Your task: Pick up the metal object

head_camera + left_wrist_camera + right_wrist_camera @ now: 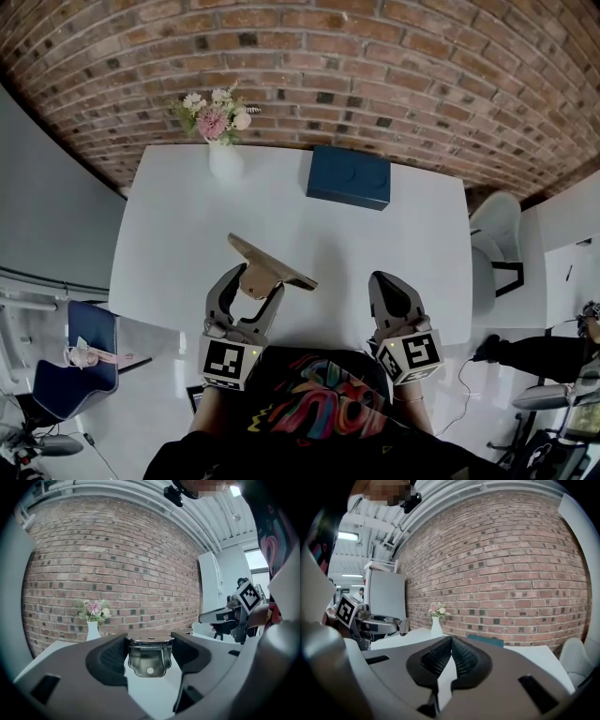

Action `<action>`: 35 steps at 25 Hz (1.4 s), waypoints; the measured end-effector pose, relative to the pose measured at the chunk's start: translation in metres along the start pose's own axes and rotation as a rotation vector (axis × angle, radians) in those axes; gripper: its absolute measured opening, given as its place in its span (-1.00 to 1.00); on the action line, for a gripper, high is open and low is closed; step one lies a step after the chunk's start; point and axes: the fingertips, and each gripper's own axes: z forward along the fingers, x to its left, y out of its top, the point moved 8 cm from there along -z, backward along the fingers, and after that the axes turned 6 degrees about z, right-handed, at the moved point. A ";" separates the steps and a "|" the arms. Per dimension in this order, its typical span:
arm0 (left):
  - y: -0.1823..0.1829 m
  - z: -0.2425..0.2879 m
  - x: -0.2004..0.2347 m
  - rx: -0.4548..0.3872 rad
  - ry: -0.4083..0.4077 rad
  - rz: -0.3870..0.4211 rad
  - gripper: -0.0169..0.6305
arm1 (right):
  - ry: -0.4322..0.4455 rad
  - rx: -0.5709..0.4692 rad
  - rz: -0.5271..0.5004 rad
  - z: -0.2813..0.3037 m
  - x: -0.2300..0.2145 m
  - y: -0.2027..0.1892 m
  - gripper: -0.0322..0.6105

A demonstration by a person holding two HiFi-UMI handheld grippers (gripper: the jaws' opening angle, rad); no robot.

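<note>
The metal object is a flat brass-coloured plate with a spring clip. It is held up over the near part of the white table, with my left gripper shut on its clip end. In the left gripper view the clip sits squeezed between the two dark pads. My right gripper hovers at the table's near edge, to the right of the left one. Its jaws are shut with nothing between them, and its pads meet in the right gripper view.
A white vase of flowers and a dark blue box stand at the table's far side against the brick wall. A white chair is to the right, and a blue seat is low on the left.
</note>
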 end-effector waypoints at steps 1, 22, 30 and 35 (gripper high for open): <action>-0.001 0.001 0.000 0.012 -0.004 0.003 -0.02 | -0.003 0.002 -0.003 0.000 -0.001 -0.001 -0.85; -0.004 0.012 0.000 0.026 -0.030 -0.004 -0.02 | 0.005 -0.009 -0.007 0.005 -0.002 0.002 -0.85; -0.010 0.010 0.000 0.047 -0.041 0.005 -0.02 | 0.003 -0.012 0.005 0.005 0.004 0.000 -0.85; -0.013 0.010 0.000 0.051 -0.046 0.004 -0.02 | -0.009 -0.010 0.010 0.003 0.005 -0.002 -0.85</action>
